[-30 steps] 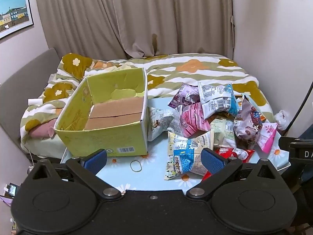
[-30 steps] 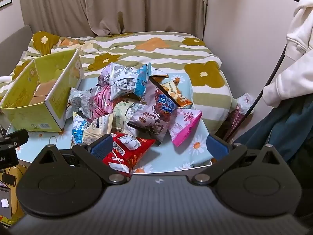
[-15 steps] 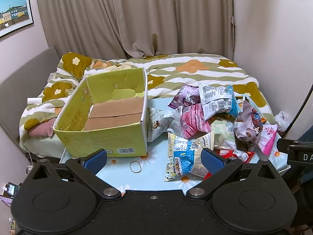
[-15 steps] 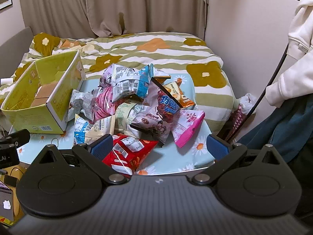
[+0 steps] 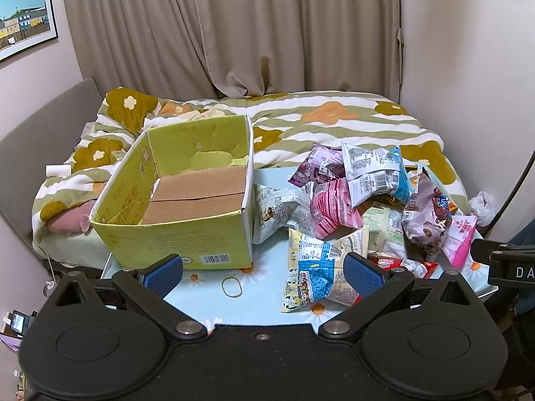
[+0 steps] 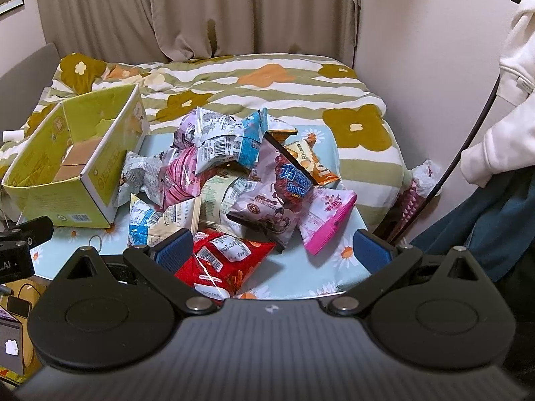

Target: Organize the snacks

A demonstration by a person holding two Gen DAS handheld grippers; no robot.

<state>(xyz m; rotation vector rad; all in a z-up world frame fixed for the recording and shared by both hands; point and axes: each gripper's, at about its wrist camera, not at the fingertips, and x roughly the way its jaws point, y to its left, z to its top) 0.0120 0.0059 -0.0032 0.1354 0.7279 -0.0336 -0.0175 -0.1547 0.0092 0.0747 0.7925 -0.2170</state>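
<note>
On the daisy-print table [image 5: 267, 284], both the left gripper [image 5: 263, 270] and right gripper [image 6: 273, 248] hovered spread and empty before the snack pile [image 6: 234, 180] beside the empty yellow box [image 5: 187, 200], so packing seemingly hadn't started, and a first packet needed pinching.

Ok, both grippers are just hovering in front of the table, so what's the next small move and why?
Probably lower the open right gripper onto the red snack bag: it lies nearest, at the pile's front edge, with nothing on top. The yellow box holds no snacks so far, and the left gripper holds nothing.
</note>
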